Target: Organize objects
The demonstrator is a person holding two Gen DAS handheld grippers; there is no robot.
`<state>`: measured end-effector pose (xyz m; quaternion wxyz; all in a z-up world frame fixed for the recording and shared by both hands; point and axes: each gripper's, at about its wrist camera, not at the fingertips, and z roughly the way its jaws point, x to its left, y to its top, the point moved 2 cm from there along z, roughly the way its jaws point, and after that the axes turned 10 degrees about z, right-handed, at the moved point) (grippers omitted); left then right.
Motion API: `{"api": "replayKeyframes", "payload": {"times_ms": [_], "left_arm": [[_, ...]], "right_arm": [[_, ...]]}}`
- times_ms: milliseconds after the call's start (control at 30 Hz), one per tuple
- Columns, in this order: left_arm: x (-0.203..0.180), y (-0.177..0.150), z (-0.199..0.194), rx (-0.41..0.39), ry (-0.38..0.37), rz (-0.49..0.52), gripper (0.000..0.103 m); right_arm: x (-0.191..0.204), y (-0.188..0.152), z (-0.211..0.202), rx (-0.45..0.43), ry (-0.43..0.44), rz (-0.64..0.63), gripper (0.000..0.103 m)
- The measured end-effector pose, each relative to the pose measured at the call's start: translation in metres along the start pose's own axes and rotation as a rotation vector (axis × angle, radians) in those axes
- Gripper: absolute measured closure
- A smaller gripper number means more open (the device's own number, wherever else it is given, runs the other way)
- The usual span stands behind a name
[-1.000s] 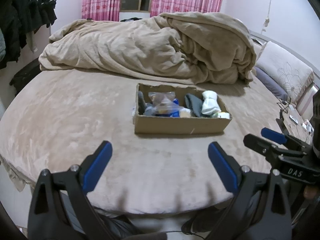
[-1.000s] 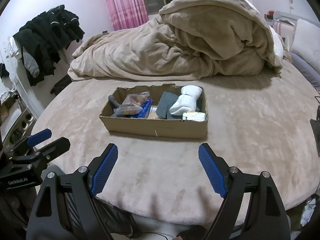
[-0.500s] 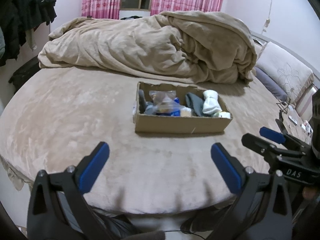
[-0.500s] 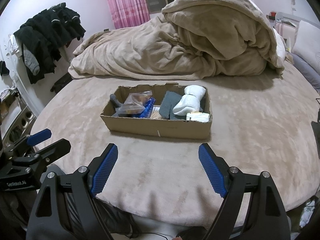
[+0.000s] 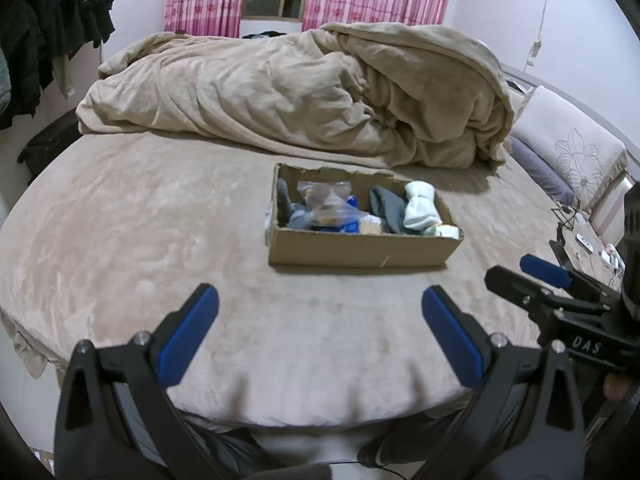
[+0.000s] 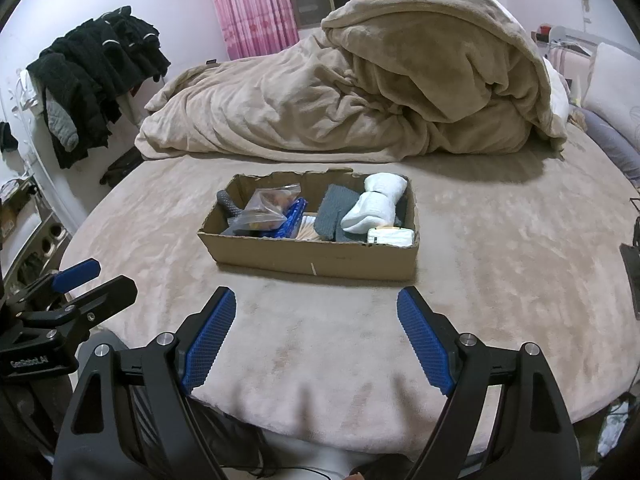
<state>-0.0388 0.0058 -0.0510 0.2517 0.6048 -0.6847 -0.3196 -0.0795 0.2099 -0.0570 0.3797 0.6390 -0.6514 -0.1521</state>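
The round bed [image 6: 500, 240] filled the room, its tan cover bare near the front edge. There the left gripper [image 5: 320, 312] and right gripper [image 6: 316, 312] hung with jaws spread wide, holding nothing. Farther in, toward the middle, sat the cardboard box [image 6: 312, 258], with white socks [image 6: 374, 204], a grey cloth [image 6: 332, 210] and a plastic bag [image 6: 266, 206] already inside; whether sorting was starting or finished, I couldn't judge. Any reach should come in over the near wall.
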Motion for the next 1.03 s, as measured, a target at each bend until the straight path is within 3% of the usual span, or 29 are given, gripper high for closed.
{"api": "replayKeyframes", "payload": {"times_ms": [1033], "left_arm": [[0.0005,0.0000,0.0012,0.022,-0.011,0.001,0.001]], "right_arm": [[-0.0007,0.0004,-0.0015,-0.006,-0.006,0.002,0.018]]}}
